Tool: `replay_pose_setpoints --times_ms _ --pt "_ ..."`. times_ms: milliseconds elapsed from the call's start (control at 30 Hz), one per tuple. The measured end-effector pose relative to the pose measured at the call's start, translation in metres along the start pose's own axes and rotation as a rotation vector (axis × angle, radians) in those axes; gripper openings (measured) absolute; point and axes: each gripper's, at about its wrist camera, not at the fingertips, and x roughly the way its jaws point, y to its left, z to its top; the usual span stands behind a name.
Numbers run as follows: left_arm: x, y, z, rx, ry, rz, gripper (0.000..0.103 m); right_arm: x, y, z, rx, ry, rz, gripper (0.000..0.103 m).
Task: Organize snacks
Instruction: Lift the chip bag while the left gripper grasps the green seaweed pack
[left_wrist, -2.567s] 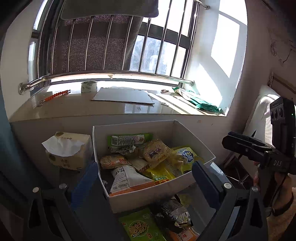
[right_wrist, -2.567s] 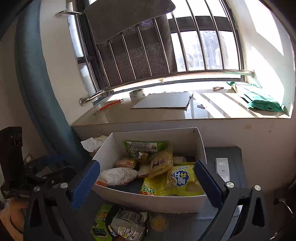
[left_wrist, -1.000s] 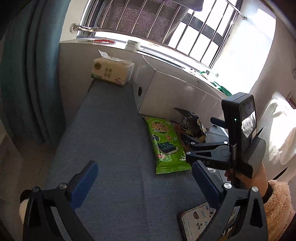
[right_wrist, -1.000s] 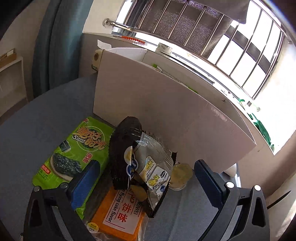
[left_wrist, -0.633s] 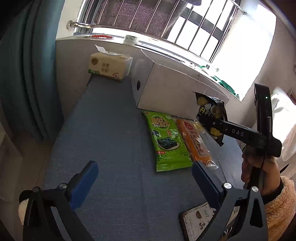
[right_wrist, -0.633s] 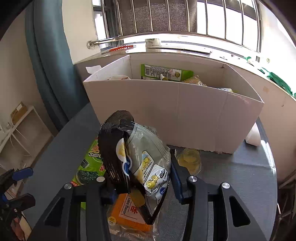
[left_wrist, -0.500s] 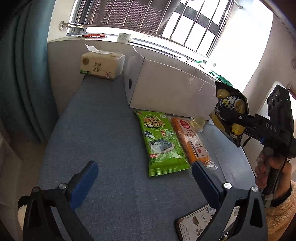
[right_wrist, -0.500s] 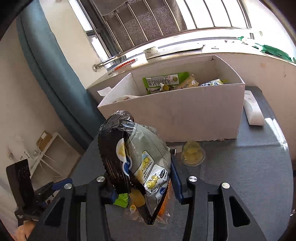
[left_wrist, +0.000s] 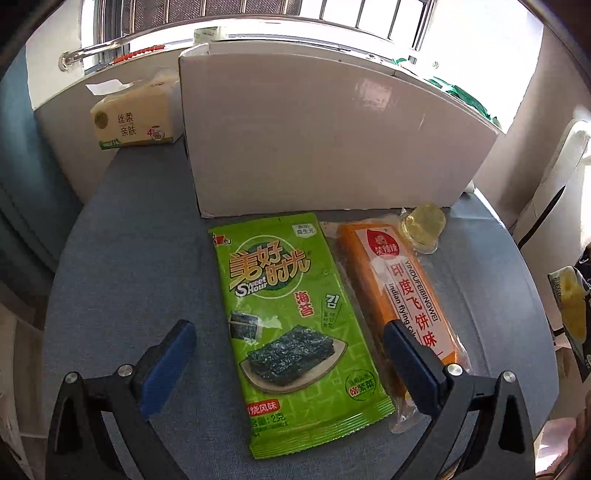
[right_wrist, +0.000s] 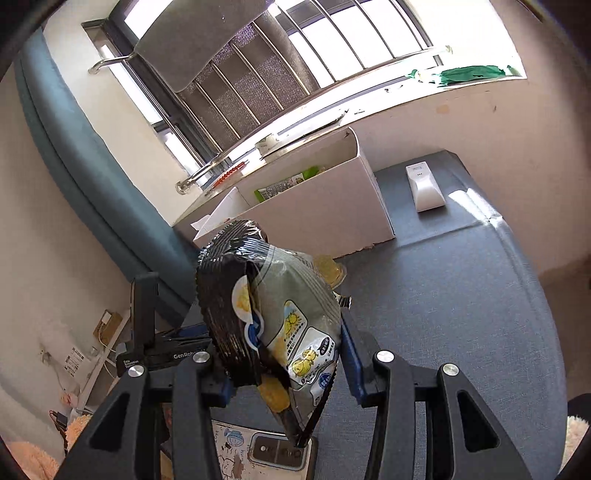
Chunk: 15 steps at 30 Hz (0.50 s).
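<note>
Now, right gripper (right_wrist: 284, 373): fingers clamped on the chip bag (right_wrist: 273, 328), held up off the desk (right_wrist: 461, 314), probably bound for the white box (right_wrist: 325, 206).
Left gripper (left_wrist: 288, 350): fingers apart, empty, poised low over the seaweed pack (left_wrist: 291, 325), seemingly lined up as the next pick.
On the desk: orange flying-cake pack (left_wrist: 402, 295) just right of the seaweed; jelly cup (left_wrist: 424, 225) at its far end, near the box wall.
Hidden: most box contents; only a green packet edge shows.
</note>
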Motion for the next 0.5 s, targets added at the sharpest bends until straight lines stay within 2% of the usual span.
replay_pose_setpoints --times_ms 133,200,233,300,333,367,467,500 --pt "0.008 -0.004 0.0 0.042 0.0 0.068 0.103 -0.004 -0.01 -0.005 0.016 0.002 -0.028 0.05" --pt "0.007 0.0 0.0 0.048 -0.005 0.04 0.1 -0.004 -0.015 -0.007 0.033 0.002 -0.017 0.05" --pt "0.005 0.003 0.0 0.054 -0.012 0.039 0.097 -0.004 -0.015 -0.007 0.033 0.002 -0.02 0.05" --pt "-0.001 0.011 -0.001 0.071 -0.033 0.054 0.066 -0.004 -0.015 -0.009 0.032 0.003 -0.024 0.05" --pt "-0.004 0.019 -0.001 0.047 -0.034 0.01 0.066 -0.003 -0.015 -0.009 0.036 0.005 -0.019 0.05" --pt "-0.007 0.027 -0.002 0.019 -0.039 -0.028 0.062 -0.003 -0.015 -0.009 0.036 0.007 -0.015 0.05" --pt "-0.026 0.043 -0.007 0.009 -0.1 -0.023 0.061 0.0 -0.011 -0.009 0.027 0.013 -0.022 0.05" --pt "-0.035 0.049 -0.009 -0.014 -0.126 -0.069 0.061 0.0 -0.009 -0.008 0.021 0.012 -0.021 0.05"
